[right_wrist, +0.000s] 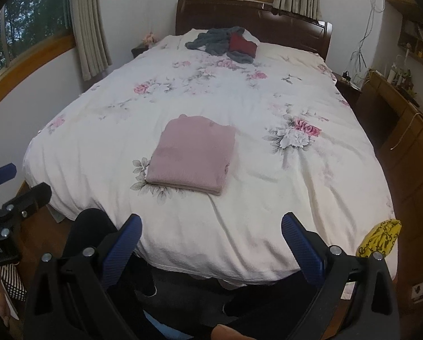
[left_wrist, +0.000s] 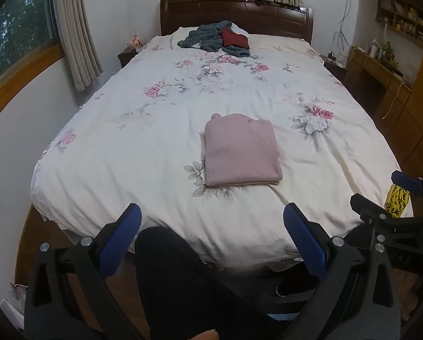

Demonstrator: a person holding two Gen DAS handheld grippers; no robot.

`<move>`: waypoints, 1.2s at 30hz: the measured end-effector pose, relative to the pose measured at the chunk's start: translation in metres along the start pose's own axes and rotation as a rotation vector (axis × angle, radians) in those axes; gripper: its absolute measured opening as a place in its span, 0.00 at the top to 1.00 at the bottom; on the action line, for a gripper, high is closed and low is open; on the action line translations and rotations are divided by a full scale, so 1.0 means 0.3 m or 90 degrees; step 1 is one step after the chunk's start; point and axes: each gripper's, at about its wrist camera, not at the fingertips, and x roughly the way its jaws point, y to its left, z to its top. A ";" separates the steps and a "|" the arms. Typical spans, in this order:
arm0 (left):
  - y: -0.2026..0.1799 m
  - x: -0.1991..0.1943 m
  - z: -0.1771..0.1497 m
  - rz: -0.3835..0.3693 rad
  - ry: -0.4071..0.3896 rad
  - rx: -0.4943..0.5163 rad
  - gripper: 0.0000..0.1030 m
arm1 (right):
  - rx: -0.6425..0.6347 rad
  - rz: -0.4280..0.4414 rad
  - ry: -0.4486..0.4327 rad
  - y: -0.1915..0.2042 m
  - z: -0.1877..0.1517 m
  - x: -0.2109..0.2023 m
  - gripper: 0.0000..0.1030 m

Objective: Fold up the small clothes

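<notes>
The pink top lies folded; our left gripper and right gripper (both wide, empty) must reach the far pile next.

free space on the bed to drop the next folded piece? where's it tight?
Bare quilt on both sides of the folded pink garment: a wide patch toward the left edge, another right of it out to the yellow item at the near right corner. The middle band between the pink garment and the grey and red pile is also bare. Crowded only at the headboard end.
</notes>
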 end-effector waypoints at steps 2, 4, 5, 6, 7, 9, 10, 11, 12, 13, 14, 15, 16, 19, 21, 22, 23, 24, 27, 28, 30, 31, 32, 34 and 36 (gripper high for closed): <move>-0.004 0.000 -0.002 -0.002 0.001 0.000 0.03 | -0.001 -0.001 0.001 0.000 -0.001 -0.001 0.04; -0.006 0.003 -0.003 -0.004 0.002 0.002 0.03 | -0.002 -0.004 -0.001 0.000 -0.001 -0.002 0.04; -0.003 0.006 0.000 -0.005 0.002 0.002 0.03 | -0.002 -0.004 -0.001 -0.001 -0.001 -0.003 0.04; -0.001 0.007 0.000 -0.007 0.003 0.001 0.03 | -0.002 -0.004 -0.002 -0.001 -0.001 -0.004 0.04; -0.001 0.007 -0.001 -0.008 0.004 0.000 0.03 | -0.002 -0.005 -0.002 -0.002 -0.001 -0.003 0.04; 0.001 0.007 0.000 -0.008 0.003 0.001 0.03 | 0.000 -0.005 -0.003 -0.001 -0.001 -0.003 0.04; 0.003 0.009 0.002 -0.008 0.003 0.001 0.03 | 0.001 -0.004 -0.004 -0.002 -0.001 -0.004 0.04; 0.003 0.010 0.002 -0.008 0.004 0.001 0.03 | 0.001 -0.005 -0.006 -0.001 0.000 -0.004 0.04; 0.002 0.011 0.002 -0.009 0.004 0.001 0.03 | 0.000 -0.006 -0.007 0.000 0.000 -0.004 0.04; 0.001 0.011 0.001 -0.009 0.005 0.000 0.03 | 0.000 -0.005 -0.007 0.003 -0.001 -0.004 0.04; -0.002 0.010 0.000 -0.008 0.005 0.001 0.03 | 0.000 -0.005 -0.007 0.003 0.000 -0.003 0.04; -0.002 0.010 -0.001 -0.007 0.005 0.000 0.03 | -0.001 -0.004 -0.007 0.005 0.000 -0.003 0.04; -0.001 0.011 -0.003 -0.008 0.006 0.000 0.03 | -0.001 -0.005 -0.009 0.006 0.001 -0.003 0.04; -0.003 0.010 -0.005 -0.009 0.006 -0.001 0.03 | 0.001 -0.004 -0.009 0.005 0.000 -0.003 0.04; -0.004 0.012 -0.004 -0.009 0.007 0.001 0.03 | 0.002 -0.005 -0.009 0.002 0.002 -0.002 0.04; -0.006 0.010 -0.006 -0.008 0.006 -0.001 0.03 | 0.003 -0.005 -0.009 0.002 0.002 -0.001 0.04; -0.005 0.010 -0.007 -0.009 0.007 -0.002 0.03 | 0.004 -0.005 -0.009 -0.001 0.002 0.000 0.04; -0.006 0.011 -0.006 -0.009 0.008 -0.002 0.03 | 0.005 -0.004 -0.009 -0.003 0.003 0.001 0.04; -0.005 0.013 -0.008 -0.010 0.009 -0.001 0.03 | 0.006 -0.006 -0.008 -0.006 0.007 0.003 0.04; -0.005 0.013 -0.008 -0.011 0.009 -0.001 0.03 | 0.006 -0.007 -0.009 -0.006 0.006 0.002 0.04; -0.007 0.013 -0.009 -0.010 0.009 -0.002 0.03 | 0.004 -0.006 -0.010 -0.006 0.007 0.002 0.04; -0.006 0.014 -0.008 -0.011 0.009 -0.002 0.03 | 0.003 -0.007 -0.011 -0.005 0.008 0.003 0.04; -0.007 0.015 -0.009 -0.011 0.010 -0.002 0.03 | 0.002 -0.009 -0.012 -0.004 0.010 0.004 0.04; -0.008 0.019 -0.011 -0.012 0.016 -0.003 0.03 | 0.002 -0.012 -0.016 -0.006 0.011 0.005 0.04; -0.006 0.022 -0.011 -0.014 0.017 -0.004 0.03 | 0.008 -0.013 -0.023 -0.012 0.014 0.003 0.04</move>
